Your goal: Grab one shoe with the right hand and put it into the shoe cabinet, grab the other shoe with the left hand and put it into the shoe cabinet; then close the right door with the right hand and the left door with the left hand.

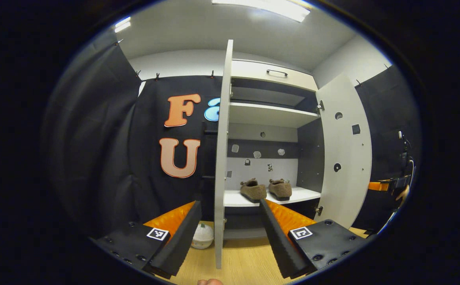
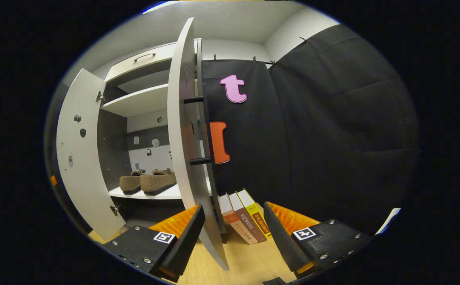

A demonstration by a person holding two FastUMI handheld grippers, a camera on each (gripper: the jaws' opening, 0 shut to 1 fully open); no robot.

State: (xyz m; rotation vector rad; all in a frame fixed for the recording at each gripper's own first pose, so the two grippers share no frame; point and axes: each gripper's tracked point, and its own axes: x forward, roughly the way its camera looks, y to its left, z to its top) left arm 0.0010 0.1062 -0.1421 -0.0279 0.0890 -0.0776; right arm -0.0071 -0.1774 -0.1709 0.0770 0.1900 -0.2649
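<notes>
Facing the shoe cabinet [image 1: 271, 114] w/ both tongs empty. My left gripper [image 1: 230, 233] has its fingers spread wide, straddling the edge of the left door [image 1: 222, 158], which stands open edge-on to me. My right gripper [image 2: 233, 233] is likewise spread, the right door [image 2: 182, 130] edge between its fingers. Two brown shoes [image 1: 266, 189] sit side by side, nearly touching, on the lower shelf [image 1: 305, 194]. Long axes run front-to-back; which end is the toe I can't tell. Books [image 2: 243, 215] lean just right of the cabinet; a white ball-like object [image 1: 202, 236] sits on the wood floor [image 1: 245, 261].
</notes>
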